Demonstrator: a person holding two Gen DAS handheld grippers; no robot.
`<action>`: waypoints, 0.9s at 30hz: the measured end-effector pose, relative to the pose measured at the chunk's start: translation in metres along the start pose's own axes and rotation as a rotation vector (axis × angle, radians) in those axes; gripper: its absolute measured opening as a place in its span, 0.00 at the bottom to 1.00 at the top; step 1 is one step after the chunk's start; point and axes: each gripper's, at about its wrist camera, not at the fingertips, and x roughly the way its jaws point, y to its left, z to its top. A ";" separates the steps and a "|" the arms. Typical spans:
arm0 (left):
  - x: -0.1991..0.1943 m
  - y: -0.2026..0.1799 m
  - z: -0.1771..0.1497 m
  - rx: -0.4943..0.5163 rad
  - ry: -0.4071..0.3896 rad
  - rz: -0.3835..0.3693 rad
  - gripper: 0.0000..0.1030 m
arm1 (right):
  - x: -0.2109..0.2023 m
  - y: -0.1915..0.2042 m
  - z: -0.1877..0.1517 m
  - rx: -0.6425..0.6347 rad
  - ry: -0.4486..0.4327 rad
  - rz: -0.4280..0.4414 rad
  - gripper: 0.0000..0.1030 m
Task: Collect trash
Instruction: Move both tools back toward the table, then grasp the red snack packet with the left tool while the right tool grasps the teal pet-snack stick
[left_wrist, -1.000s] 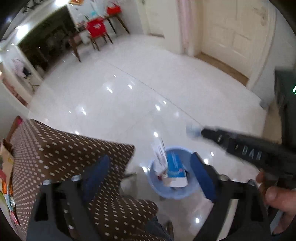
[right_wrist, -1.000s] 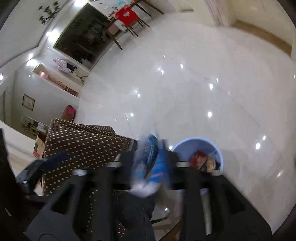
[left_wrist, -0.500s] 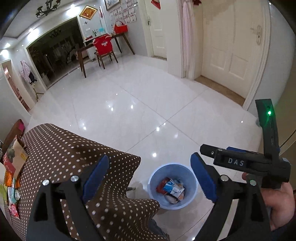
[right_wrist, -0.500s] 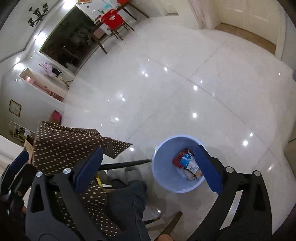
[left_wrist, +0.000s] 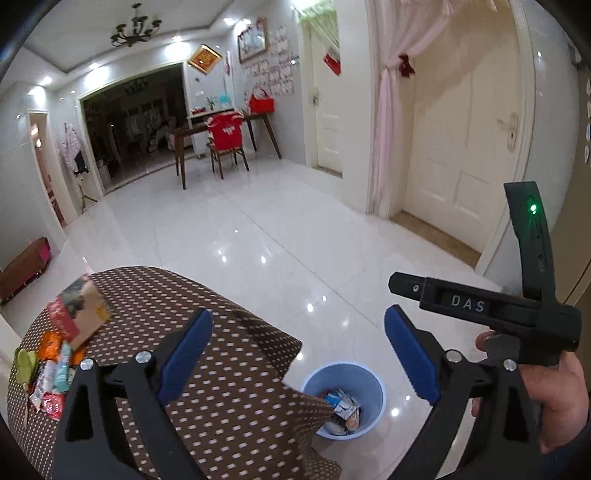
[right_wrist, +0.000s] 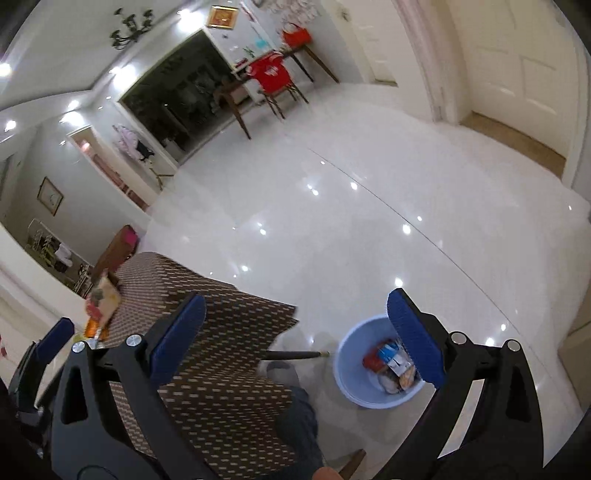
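Right wrist view: the right gripper (right_wrist: 295, 328) is hanging with fingers wide and empty, wrappers (right_wrist: 391, 363) lying in the bin (right_wrist: 345, 380) below.

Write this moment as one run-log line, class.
left gripper: open, empty | right gripper: open, empty | bin: on floor, holds wrappers | table: more trash left

Pale blue bin (left_wrist: 373, 384), brown white-dotted tablecloth (left_wrist: 236, 387)
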 end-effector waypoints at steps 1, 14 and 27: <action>-0.004 0.005 0.001 -0.008 -0.008 0.002 0.91 | -0.002 0.006 0.000 -0.010 -0.005 0.005 0.94; -0.070 0.105 -0.030 -0.175 -0.093 0.083 0.93 | -0.007 0.138 -0.017 -0.226 -0.008 0.108 0.94; -0.107 0.223 -0.099 -0.356 -0.069 0.248 0.93 | 0.052 0.271 -0.079 -0.452 0.125 0.207 0.94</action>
